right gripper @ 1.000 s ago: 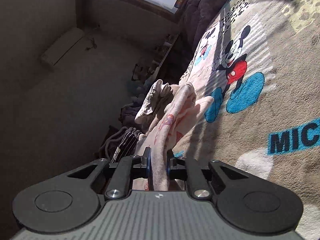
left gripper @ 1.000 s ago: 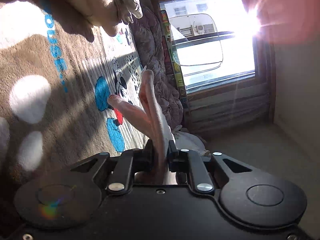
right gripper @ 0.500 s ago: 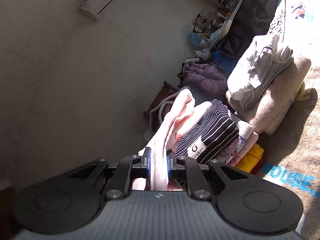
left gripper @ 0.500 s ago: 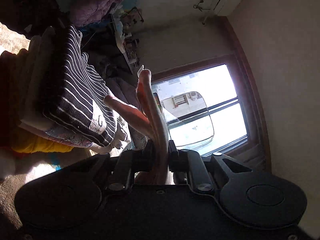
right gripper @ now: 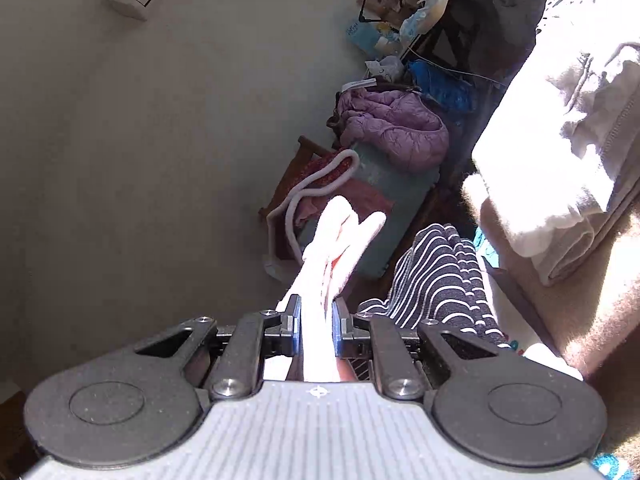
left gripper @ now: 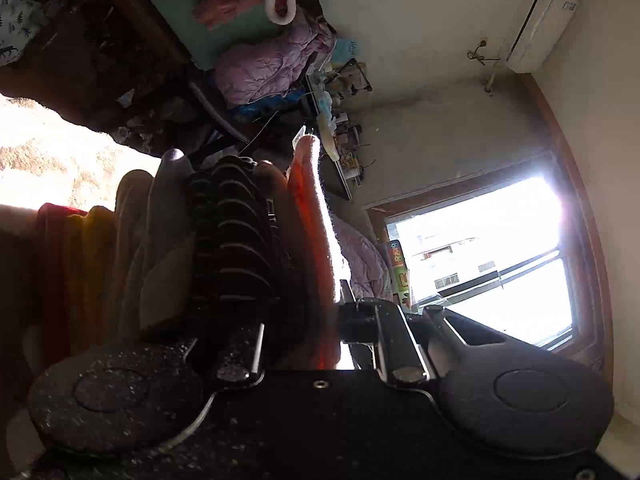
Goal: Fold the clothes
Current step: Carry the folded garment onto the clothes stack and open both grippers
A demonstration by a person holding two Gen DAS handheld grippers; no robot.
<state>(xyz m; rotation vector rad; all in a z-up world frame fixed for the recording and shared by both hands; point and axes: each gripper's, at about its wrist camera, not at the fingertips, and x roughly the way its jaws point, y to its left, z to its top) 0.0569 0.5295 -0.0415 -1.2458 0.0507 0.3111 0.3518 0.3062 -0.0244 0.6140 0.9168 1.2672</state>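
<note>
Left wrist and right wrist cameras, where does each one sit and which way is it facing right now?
Left wrist: on the left gripper, facing the window and air conditioner; its black body and the clamped pink garment show.
Right wrist: on the right gripper, facing the wall and cluttered corner; its grey body shows, holding the pink garment.
Shared: garment, striped garment, purple jacket, air conditioner.

Backlight darkens the stacked folded clothes (left gripper: pixel 168 248) to near silhouettes; the window (left gripper: pixel 480 256) glare hides everything outside.
</note>
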